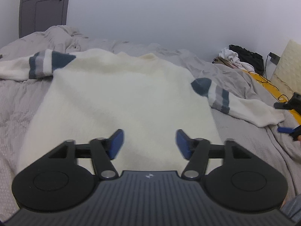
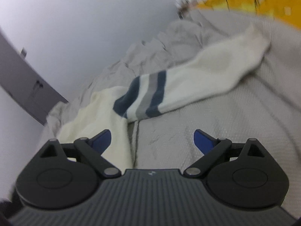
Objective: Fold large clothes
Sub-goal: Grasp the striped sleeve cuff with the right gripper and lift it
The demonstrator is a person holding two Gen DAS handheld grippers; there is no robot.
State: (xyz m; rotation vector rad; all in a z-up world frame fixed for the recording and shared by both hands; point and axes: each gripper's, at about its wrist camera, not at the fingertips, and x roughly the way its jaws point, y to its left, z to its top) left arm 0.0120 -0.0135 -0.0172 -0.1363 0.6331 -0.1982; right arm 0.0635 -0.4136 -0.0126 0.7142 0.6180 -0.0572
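**White sweater flat on the bed, both sets of fingers released**

The cream sweater (image 1: 120, 98) lies spread flat on my grey bed cover (image 1: 17, 101), its sleeves with blue and grey stripes reaching out to either side. My left gripper (image 1: 150, 144) hovers over the hem, blue fingers (image 1: 116, 144) apart, nothing between them. My right gripper (image 2: 152, 141) is spread wide above bare cover beside the sweater's edge, the striped sleeve (image 2: 188, 82) ahead of it. Beyond the bed: a grey door (image 1: 43, 5), a clothes pile (image 1: 242, 58).
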